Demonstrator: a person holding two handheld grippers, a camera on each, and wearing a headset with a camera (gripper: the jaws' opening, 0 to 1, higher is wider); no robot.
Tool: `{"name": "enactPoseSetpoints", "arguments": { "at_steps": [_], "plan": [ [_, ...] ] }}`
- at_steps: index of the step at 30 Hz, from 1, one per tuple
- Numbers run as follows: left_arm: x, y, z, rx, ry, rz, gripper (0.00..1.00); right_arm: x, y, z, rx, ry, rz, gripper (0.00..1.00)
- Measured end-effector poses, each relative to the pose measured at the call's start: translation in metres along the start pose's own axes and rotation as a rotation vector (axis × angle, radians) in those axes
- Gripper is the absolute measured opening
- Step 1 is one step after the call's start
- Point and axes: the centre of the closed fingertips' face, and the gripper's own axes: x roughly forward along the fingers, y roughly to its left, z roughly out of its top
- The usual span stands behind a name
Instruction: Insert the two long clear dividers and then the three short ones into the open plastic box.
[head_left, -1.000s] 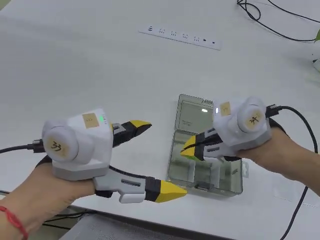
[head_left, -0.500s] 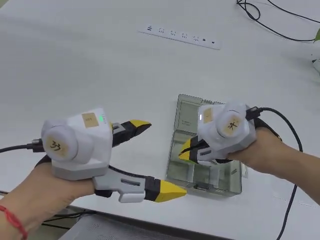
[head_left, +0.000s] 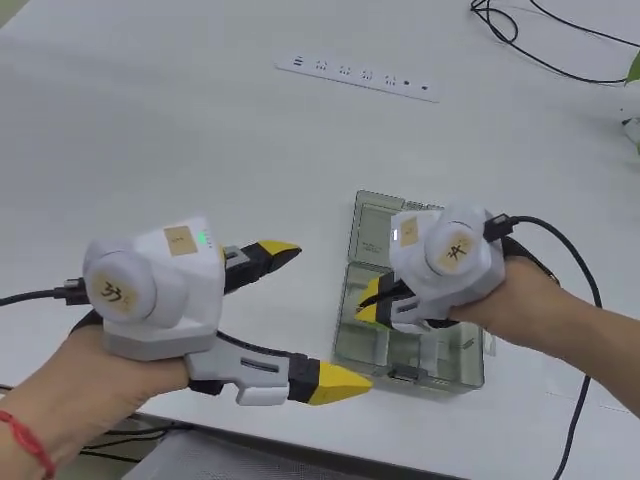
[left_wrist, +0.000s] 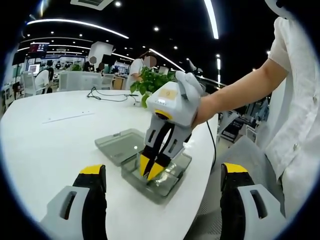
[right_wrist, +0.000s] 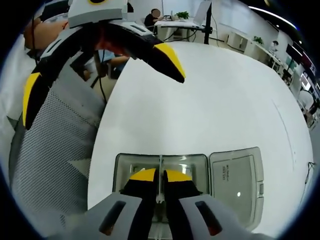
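Pinching 1 clear divider (right_wrist: 160, 174) inside box (right_wrist: 120, 170)

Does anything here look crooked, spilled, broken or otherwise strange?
Nothing stands out. The clear plastic box lies flat on the white table, lid open. The right gripper is shut on a thin clear divider, upright at the box's middle. The left gripper is open, apart from the box.

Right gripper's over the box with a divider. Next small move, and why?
Probably ease the right gripper straight down to seat the divider in the box: its jaws are shut on the clear strip, held on edge over the box's middle. The left gripper hangs open to the side, out of the way.
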Motion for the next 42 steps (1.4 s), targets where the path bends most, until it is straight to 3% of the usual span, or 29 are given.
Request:
{"name": "enactPoseSetpoints", "arguments": {
  "at_steps": [11,20,34,42],
  "plan": [
    [-0.003,-0.003,0.001,0.019,0.014,0.003,0.97,-0.034,-0.007,0.02,0.07,-0.131,-0.04,0.17],
    [-0.005,-0.007,-0.002,0.038,0.033,0.006,0.98,-0.064,-0.006,0.02,0.114,-0.201,-0.072,0.26],
    [-0.009,-0.006,-0.004,0.045,0.046,0.014,0.98,-0.104,0.002,-0.023,0.16,-0.202,-0.131,0.42],
    [-0.009,-0.008,-0.003,0.045,0.043,0.01,0.97,-0.121,0.004,-0.056,0.191,-0.169,-0.161,0.46]
  ]
}}
